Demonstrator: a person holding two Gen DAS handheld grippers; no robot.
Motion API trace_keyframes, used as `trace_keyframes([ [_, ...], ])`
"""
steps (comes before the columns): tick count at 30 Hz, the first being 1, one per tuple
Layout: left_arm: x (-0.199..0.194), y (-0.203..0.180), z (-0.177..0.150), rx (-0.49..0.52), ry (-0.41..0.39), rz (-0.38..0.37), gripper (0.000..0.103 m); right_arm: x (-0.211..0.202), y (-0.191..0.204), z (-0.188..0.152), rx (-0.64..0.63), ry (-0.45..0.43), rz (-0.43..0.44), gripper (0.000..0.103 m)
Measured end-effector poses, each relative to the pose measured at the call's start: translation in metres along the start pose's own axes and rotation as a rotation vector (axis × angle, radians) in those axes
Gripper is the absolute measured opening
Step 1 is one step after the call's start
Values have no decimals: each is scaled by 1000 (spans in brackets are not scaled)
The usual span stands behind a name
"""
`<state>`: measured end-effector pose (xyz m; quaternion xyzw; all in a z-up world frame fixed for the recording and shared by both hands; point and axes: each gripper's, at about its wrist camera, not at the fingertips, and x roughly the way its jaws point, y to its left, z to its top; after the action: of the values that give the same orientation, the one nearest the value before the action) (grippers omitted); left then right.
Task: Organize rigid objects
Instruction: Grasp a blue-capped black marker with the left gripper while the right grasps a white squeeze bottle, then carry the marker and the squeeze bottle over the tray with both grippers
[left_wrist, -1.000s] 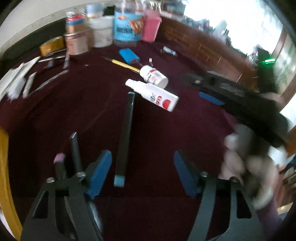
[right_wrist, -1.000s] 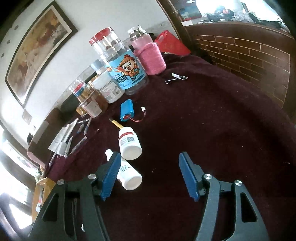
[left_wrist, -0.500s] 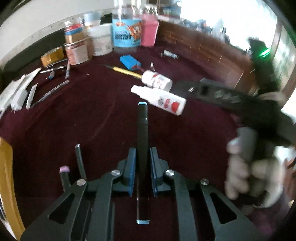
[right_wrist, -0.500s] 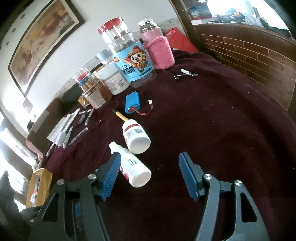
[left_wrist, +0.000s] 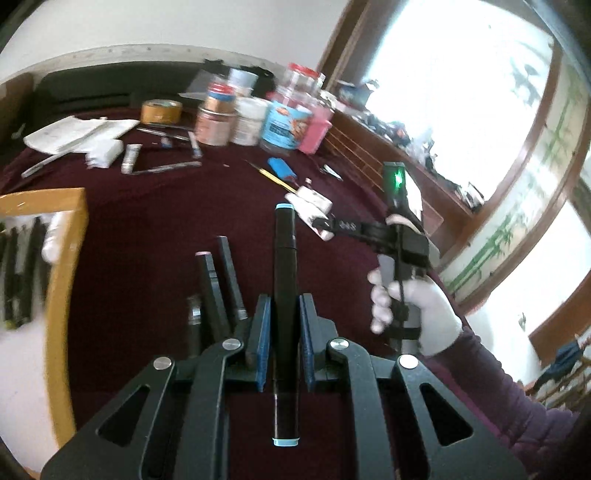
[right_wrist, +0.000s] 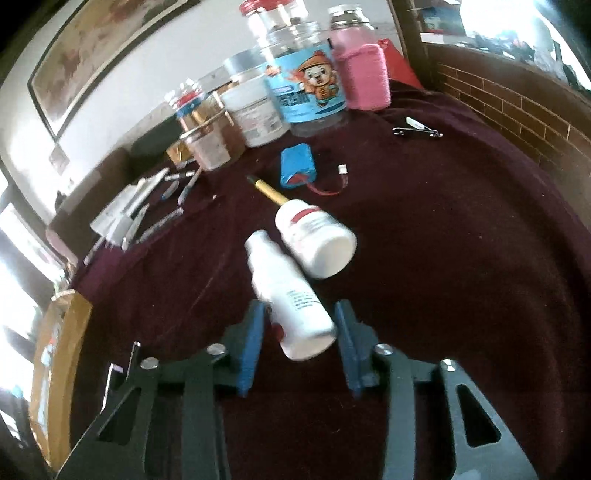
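Left gripper (left_wrist: 283, 325): jaws closed on a black marker (left_wrist: 283, 280), blue pads pressed on both sides of the barrel. Marker's long axis runs straight up the frame, in line with the fingers; light-blue cap end points away toward frame centre, the other light-blue end sticks out back toward the camera. It's lifted off the maroon surface (left_wrist: 147, 229).

Lower left of centre in that view: two more dark markers (left_wrist: 221, 280) lying side by side on the cloth, long axes tilted slightly left of vertical (a third stub beside them, too blurred to call). Wooden tray (left_wrist: 70, 258) at the left edge holds several dark pens, blurred.

Right gripper (right_wrist: 300, 343): jaws partly open, straddling the base of a white spray bottle (right_wrist: 291, 295). Can't tell if the pads touch it; a gap shows on the right side. Bottle lies on the surface, long axis diagonal, nozzle toward upper left, base toward the camera. A second white bottle (right_wrist: 317, 240) lies just beside it, upper right, base toward lower right, roughly parallel.

Behind them: yellow pen (right_wrist: 267, 190), blue battery pack (right_wrist: 295, 168) with red lead, nail clipper (right_wrist: 417, 129) at upper right. Jars (right_wrist: 306, 92) crowd the top centre.

Left view also shows the right hand (left_wrist: 410, 306) in a white glove holding its gripper at frame right.
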<state>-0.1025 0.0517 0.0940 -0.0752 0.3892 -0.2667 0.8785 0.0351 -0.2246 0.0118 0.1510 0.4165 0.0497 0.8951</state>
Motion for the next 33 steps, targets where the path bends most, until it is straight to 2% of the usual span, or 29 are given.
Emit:
trace_keyframes([
  [2, -9, 10, -2, -20, -19, 6, 12, -3, 9, -5, -38, 30, -6, 28],
  [9, -38, 53, -16, -116, -73, 9, 12, -27, 27, -43, -109, 184, 27, 29],
  [12, -39, 66, -22, -146, -75, 5, 12, -37, 35, -44, -156, 150, -44, 32],
  [15, -38, 73, -26, -169, -71, -2, 12, -38, 47, -36, -184, 108, -119, 44],
  [19, -47, 82, -32, -188, -85, 7, 12, -18, 66, -31, -242, 130, -173, 44],
  [20, -51, 86, -33, -194, -91, 14, 12, -11, 69, -31, -258, 146, -188, 43],
  [21, -56, 90, -34, -201, -98, 24, 12, -4, 71, -31, -266, 161, -200, 38],
  [22, -61, 95, -35, -210, -105, 38, 12, 1, 73, -33, -274, 171, -213, 26],
  [28, -93, 136, -47, -301, -140, 124, 12, -9, 64, -36, -212, 171, -159, 26],
  [33, -107, 176, -56, -387, -133, 186, 12, -31, 60, -30, -121, 173, -35, 26],
])
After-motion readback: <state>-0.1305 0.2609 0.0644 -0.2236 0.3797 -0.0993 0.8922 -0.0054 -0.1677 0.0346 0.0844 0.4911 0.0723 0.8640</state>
